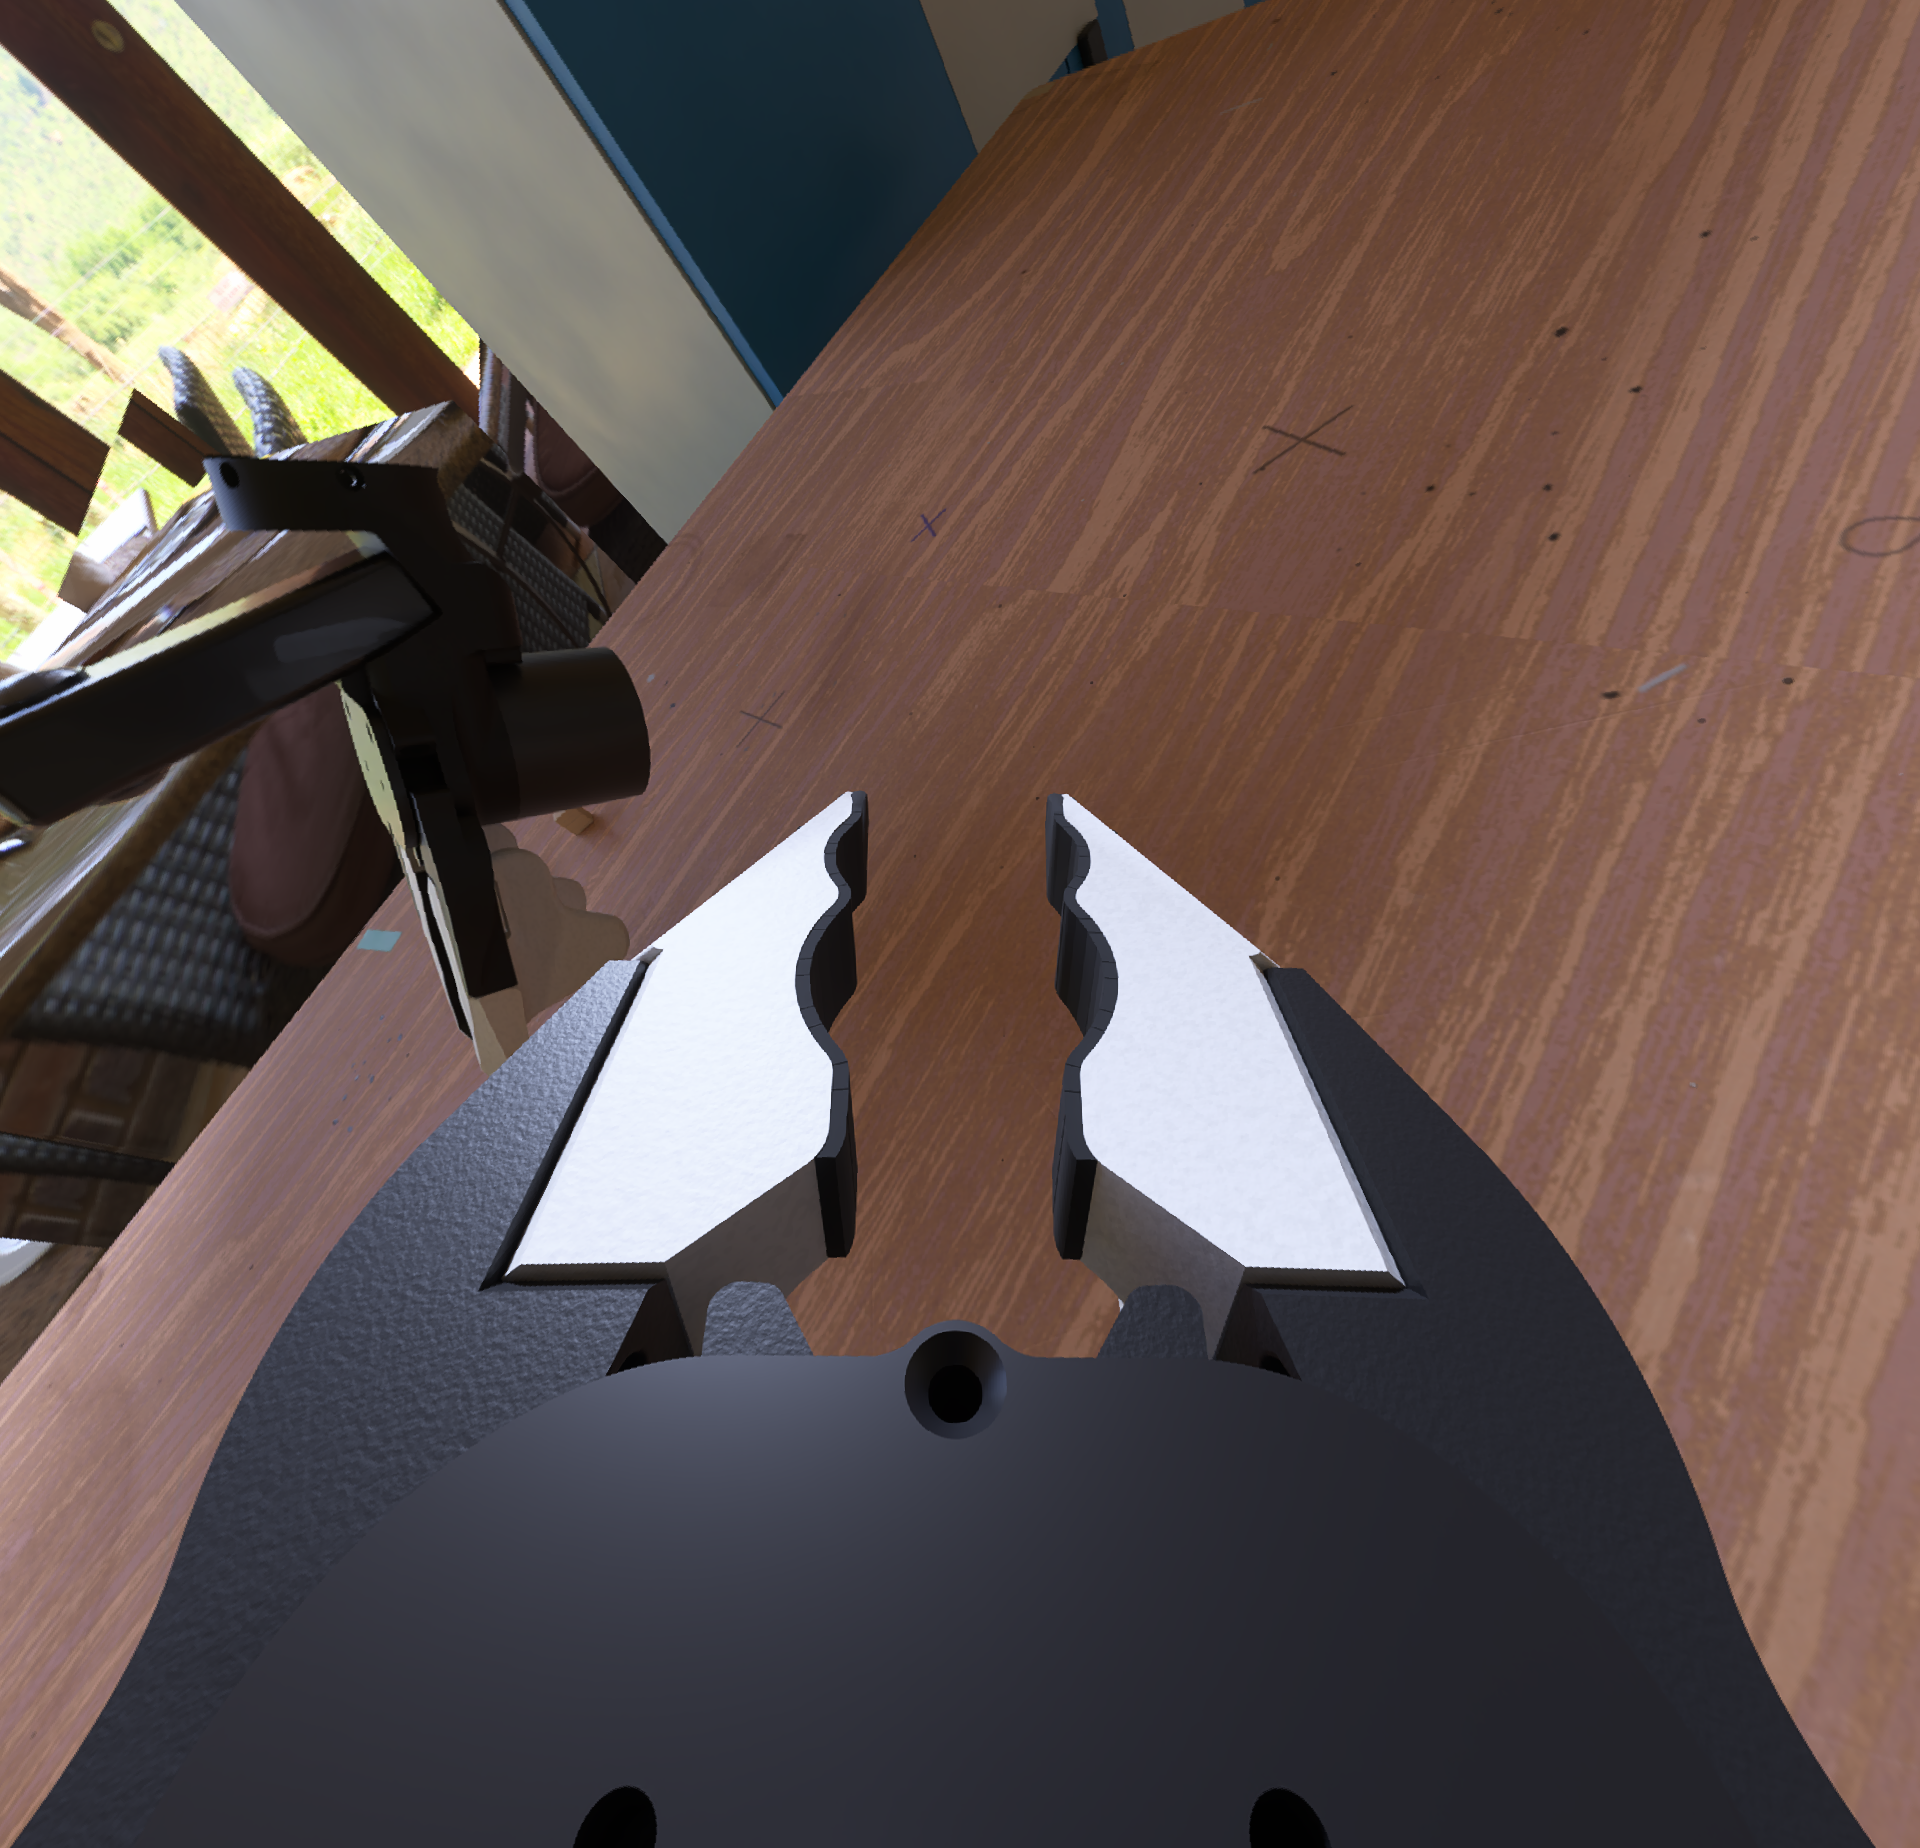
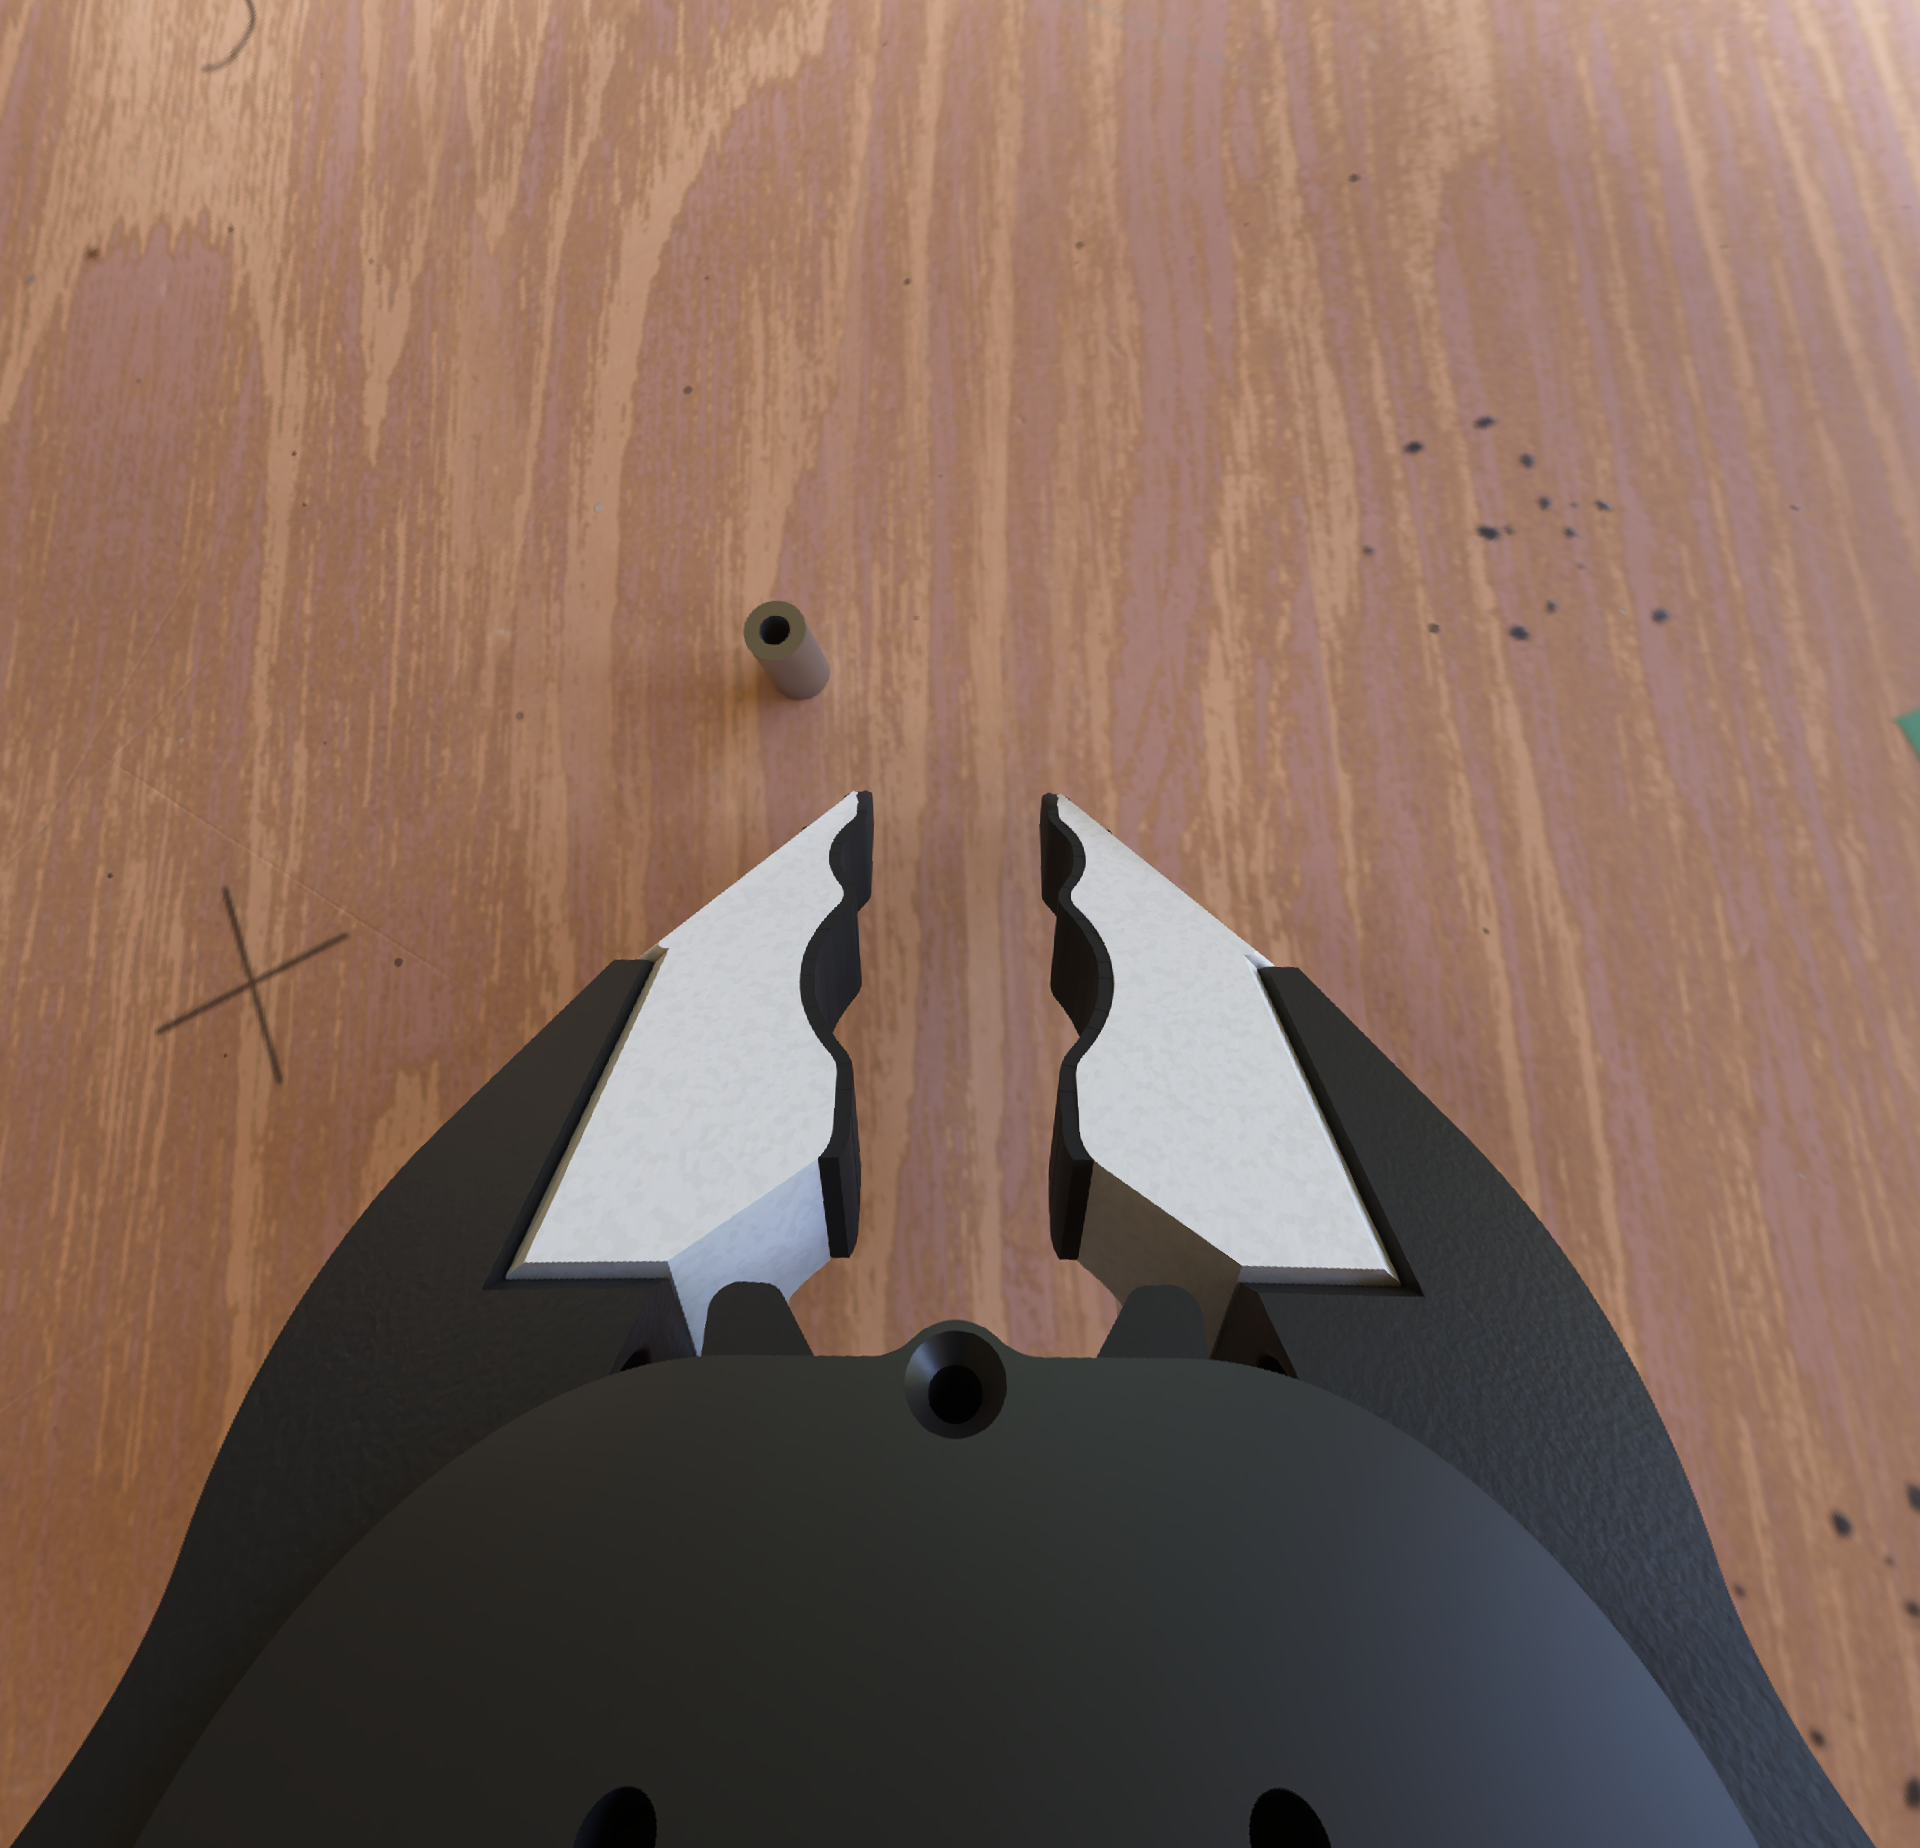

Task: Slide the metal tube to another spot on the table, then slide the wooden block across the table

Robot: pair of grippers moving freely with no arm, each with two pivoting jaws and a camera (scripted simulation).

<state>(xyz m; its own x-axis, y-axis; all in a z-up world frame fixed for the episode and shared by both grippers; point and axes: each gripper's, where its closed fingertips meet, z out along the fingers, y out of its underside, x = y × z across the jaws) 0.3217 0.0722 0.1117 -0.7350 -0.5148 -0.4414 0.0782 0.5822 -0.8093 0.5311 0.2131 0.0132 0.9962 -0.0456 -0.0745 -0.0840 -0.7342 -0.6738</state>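
Wooden table bears metal tube beyond parted right tongs.

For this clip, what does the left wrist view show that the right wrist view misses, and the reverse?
Left wrist view only: the other gripper at the table's edge, a small wooden block beside it, and a window and chairs beyond. Right wrist view only: the metal tube, lying just ahead of the right gripper, untouched. Both: the wooden table with pen marks, and each view's own fingers apart and empty, as on the left gripper.
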